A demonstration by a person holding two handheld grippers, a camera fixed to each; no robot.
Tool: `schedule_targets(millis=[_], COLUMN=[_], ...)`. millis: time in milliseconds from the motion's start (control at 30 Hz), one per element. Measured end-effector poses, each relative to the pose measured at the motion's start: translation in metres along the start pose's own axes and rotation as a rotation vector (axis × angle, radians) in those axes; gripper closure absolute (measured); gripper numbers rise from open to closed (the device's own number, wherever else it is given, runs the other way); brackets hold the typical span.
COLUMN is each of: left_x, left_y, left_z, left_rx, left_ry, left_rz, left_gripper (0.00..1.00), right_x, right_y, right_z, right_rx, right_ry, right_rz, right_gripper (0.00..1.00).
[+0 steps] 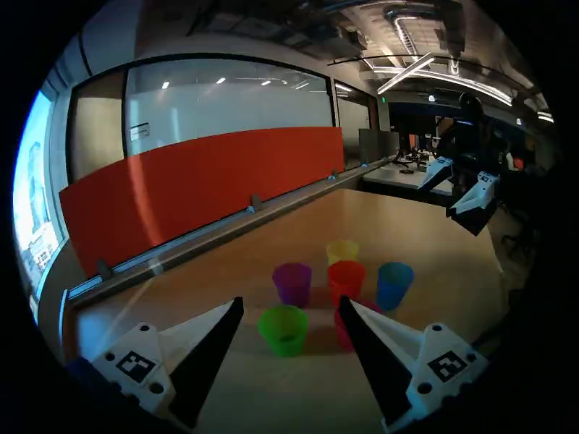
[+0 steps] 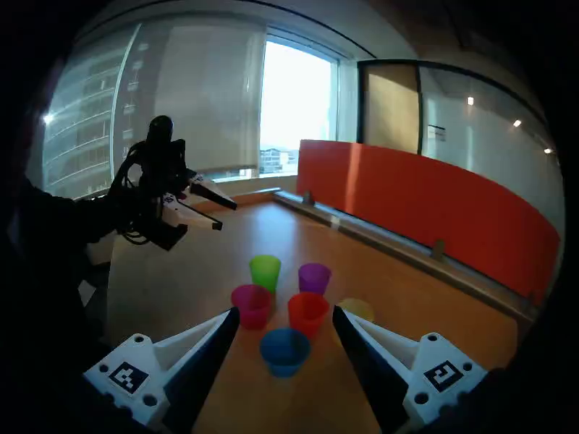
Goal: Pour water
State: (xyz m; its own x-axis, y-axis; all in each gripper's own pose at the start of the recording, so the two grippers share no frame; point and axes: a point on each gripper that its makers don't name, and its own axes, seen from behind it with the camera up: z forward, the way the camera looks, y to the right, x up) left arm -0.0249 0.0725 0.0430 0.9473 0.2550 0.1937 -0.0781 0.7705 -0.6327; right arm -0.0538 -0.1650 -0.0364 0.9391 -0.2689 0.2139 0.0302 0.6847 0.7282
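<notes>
On table, six clustered cups

In the left gripper view, the pink plastic cup was mostly hidden behind the right-hand jaw. In the right gripper view, the pale yellow plastic cup seemed partly covered likewise.
</notes>
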Motion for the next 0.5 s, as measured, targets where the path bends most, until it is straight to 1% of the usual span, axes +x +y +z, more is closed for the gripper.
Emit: schedule_targets(millis=[500], left_x=[-0.047], left_y=[0.003], left_z=[0.026], left_rx=[-0.024], left_ry=[-0.108], left_rz=[0.02], left_gripper=[0.02], right_x=[-0.034], right_y=[0.004], right_z=[0.019], right_rx=[0.016], right_ry=[-0.05], right_rz=[0.015], right_gripper=[0.0])
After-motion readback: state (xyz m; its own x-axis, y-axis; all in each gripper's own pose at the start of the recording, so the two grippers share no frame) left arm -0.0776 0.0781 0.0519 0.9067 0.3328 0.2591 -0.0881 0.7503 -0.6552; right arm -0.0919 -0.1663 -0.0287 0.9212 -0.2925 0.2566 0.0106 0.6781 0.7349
